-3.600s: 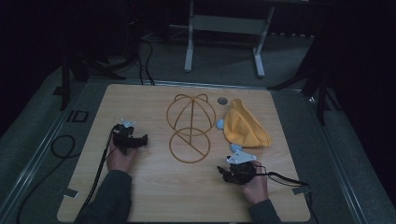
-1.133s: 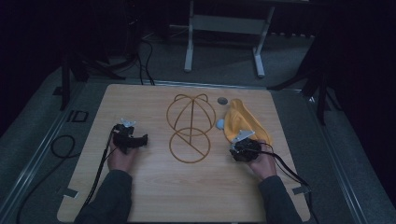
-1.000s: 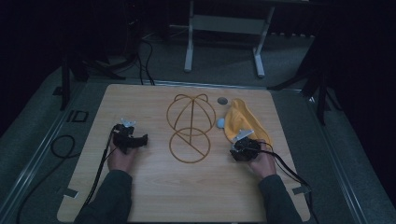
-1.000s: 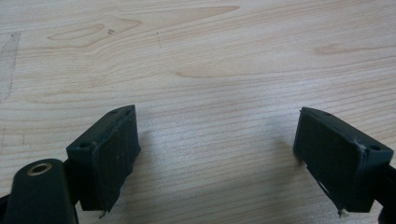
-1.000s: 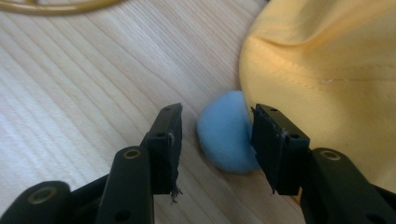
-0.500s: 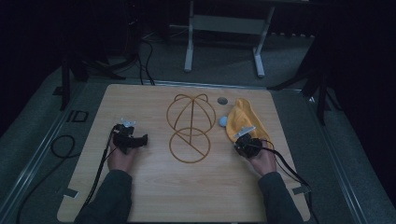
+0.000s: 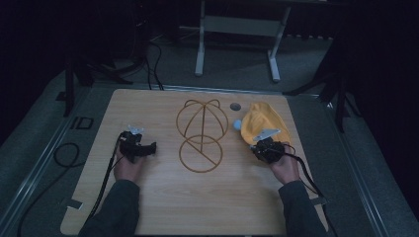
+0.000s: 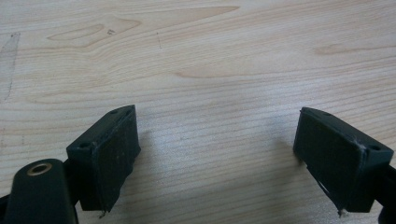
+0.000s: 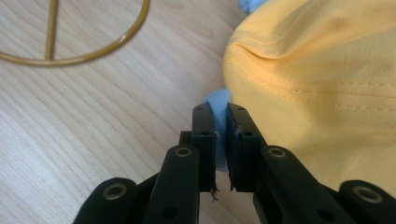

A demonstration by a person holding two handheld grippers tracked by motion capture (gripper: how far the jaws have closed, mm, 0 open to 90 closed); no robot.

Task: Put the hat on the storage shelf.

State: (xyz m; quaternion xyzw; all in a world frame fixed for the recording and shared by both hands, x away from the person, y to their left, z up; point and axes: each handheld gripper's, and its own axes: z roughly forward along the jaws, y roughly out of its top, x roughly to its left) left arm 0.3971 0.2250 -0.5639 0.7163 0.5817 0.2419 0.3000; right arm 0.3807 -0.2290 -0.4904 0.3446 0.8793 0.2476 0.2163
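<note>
A yellow fabric cap (image 7: 263, 122) (image 9: 327, 70) lies bunched at the right of the wooden table (image 7: 163, 197). My right gripper (image 7: 256, 145) (image 9: 220, 109) sits at the cap's near edge, shut on a light blue piece (image 9: 215, 100) that pokes out from under the yellow cloth. Another light blue bit (image 7: 237, 124) shows at the cap's left side. A gold wire frame (image 7: 202, 133) (image 9: 93, 46), a dome over a ring, rests at the table's middle. My left gripper (image 7: 150, 146) (image 8: 217, 114) is at the left, open over bare wood, nothing between its jaws.
A small grey disc (image 7: 235, 106) lies behind the wire frame, next to the cap. Cables trail from both grippers toward the table's front. Metal stand legs (image 7: 237, 44) stand on the floor beyond the far edge.
My right gripper has moved from the table's front up to the cap's near edge. The cap has bunched up narrower. The left gripper has stayed put.
</note>
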